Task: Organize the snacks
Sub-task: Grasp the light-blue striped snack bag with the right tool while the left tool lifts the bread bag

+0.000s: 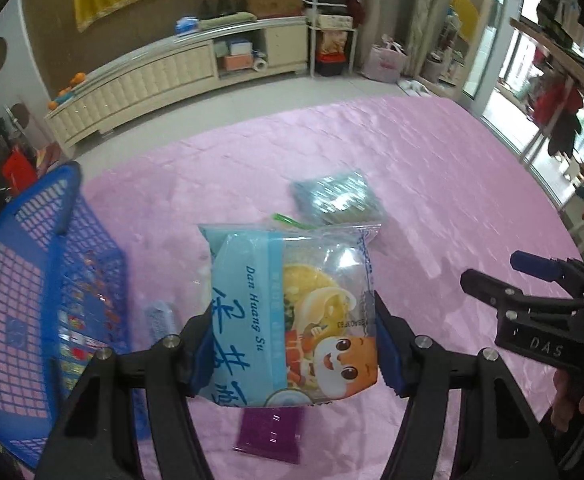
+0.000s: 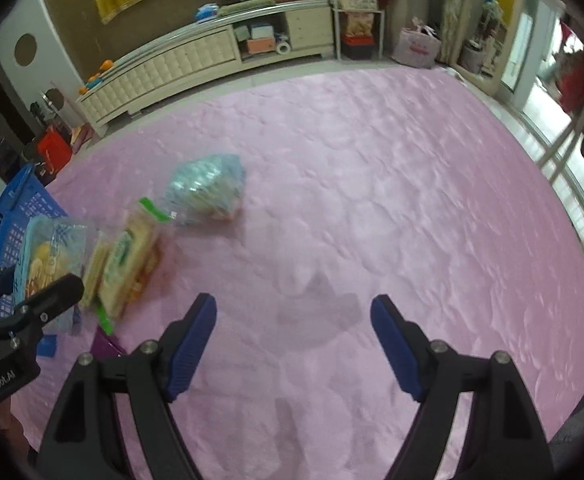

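Observation:
A light blue snack packet (image 1: 251,280) with a cartoon face hangs above the pink cloth (image 1: 412,184), and my left gripper (image 1: 294,308) is shut on it, both blue pads pressing its sides. The same packet (image 2: 47,256) shows at the left edge of the right wrist view. A blue mesh basket (image 1: 23,280) with several colourful packets inside stands just to its left. My right gripper (image 2: 294,302) is open over bare cloth with nothing between its fingers; it also appears at the right in the left wrist view (image 1: 500,272).
On the cloth lie a grey-green packet (image 1: 338,198), a purple packet (image 1: 269,436) below the held one, a small blue packet (image 1: 159,316) beside the basket, and a green-sealed cracker pack (image 2: 127,256). A cream cabinet (image 2: 171,64) stands beyond the cloth's far edge.

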### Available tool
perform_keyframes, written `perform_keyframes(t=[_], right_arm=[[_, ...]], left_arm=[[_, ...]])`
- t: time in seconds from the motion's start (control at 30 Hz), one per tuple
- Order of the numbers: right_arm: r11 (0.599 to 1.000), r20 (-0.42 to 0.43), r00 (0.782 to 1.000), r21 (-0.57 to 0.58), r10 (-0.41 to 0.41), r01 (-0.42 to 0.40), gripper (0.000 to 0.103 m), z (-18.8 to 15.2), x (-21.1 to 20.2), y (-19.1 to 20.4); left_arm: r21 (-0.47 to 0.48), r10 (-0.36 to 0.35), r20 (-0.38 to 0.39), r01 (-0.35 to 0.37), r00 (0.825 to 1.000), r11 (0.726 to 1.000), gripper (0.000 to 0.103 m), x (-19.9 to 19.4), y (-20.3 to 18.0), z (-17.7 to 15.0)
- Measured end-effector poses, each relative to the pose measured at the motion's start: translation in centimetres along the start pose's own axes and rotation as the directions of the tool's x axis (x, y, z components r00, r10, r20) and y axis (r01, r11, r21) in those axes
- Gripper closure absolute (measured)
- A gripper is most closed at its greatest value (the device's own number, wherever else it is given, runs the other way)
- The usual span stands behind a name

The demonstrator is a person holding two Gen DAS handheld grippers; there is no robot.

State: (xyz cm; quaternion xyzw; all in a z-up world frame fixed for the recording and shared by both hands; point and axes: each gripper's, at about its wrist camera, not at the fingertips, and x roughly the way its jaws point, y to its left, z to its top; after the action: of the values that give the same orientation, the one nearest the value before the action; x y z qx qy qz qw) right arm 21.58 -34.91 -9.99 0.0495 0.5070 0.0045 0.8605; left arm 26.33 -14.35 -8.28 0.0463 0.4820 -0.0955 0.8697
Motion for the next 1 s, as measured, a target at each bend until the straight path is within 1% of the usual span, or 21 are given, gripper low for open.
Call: perform_keyframes(t=[0.17, 0.23, 0.33, 0.43, 0.5, 0.57, 0.67, 0.77, 0.8, 0.87, 0.93, 1.0], right_arm=[[0.998, 0.014, 1.0, -0.055, 0.024, -0.023, 0.02, 2.6, 1.3, 2.3], [0.997, 0.008, 1.0, -0.073, 0.026, -0.025, 0.018, 3.7, 2.2, 3.0], [0.994, -0.001, 1.0, -0.111, 0.013, -0.013, 0.013, 5.2, 3.8, 4.1], [0.99, -0.017, 1.0, -0.144, 0.009, -0.011, 0.013, 6.3, 5.3, 4.9], [0.987, -0.033, 0.999, -0.159, 0.027, -0.032, 0.013, 6.9, 6.2, 5.3], [0.984, -0.044, 0.998, -0.174, 0.035, -0.042, 0.013, 7.4, 7.1, 5.7], [0.977, -0.067, 0.998, -0.21, 0.02, -0.034, 0.013, 7.7, 8.9, 6.3], [0.968, -0.081, 0.997, -0.251, 0.004, -0.024, 0.013, 8.2, 10.6, 6.7], [0.969, -0.079, 0.997, -0.243, 0.013, -0.032, 0.013, 8.3, 10.7, 6.7], [0.971, -0.075, 0.997, -0.237, 0.021, -0.038, 0.011, 8.5, 11.0, 6.6], [0.97, -0.069, 0.997, -0.238, 0.039, -0.054, 0.007, 8.5, 11.2, 6.4], [0.969, -0.076, 0.996, -0.239, 0.051, -0.068, 0.007, 8.4, 11.4, 6.4]], left_arm=[[-0.029, 0.036, 0.028, -0.035, 0.999, 0.999, 0.04, 0.3, 2.4, 1.6], [-0.037, 0.045, 0.031, -0.044, 0.999, 0.998, 0.04, 0.8, 3.1, 2.2], [-0.031, 0.072, 0.028, -0.071, 0.997, 0.997, 0.04, 1.8, 3.4, 2.8], [-0.043, 0.074, 0.018, -0.073, 0.997, 0.996, 0.04, 3.1, 3.6, 3.5], [-0.033, 0.089, 0.015, -0.088, 0.996, 0.996, 0.04, 3.9, 3.3, 3.9], [-0.03, 0.116, 0.011, -0.115, 0.993, 0.993, 0.04, 4.8, 3.3, 4.3], [-0.048, 0.125, -0.022, -0.126, 0.992, 0.991, 0.04, 6.2, 3.7, 4.5], [-0.03, 0.15, -0.035, -0.151, 0.988, 0.988, 0.04, 7.5, 3.7, 4.7], [-0.024, 0.161, -0.033, -0.162, 0.986, 0.986, 0.04, 7.7, 3.6, 4.7], [-0.041, 0.17, -0.038, -0.171, 0.985, 0.984, 0.04, 8.1, 3.8, 4.7], [-0.061, 0.165, -0.049, -0.168, 0.985, 0.984, 0.04, 8.3, 4.1, 4.8], [-0.065, 0.18, -0.049, -0.183, 0.982, 0.981, 0.04, 8.4, 4.1, 4.6]])
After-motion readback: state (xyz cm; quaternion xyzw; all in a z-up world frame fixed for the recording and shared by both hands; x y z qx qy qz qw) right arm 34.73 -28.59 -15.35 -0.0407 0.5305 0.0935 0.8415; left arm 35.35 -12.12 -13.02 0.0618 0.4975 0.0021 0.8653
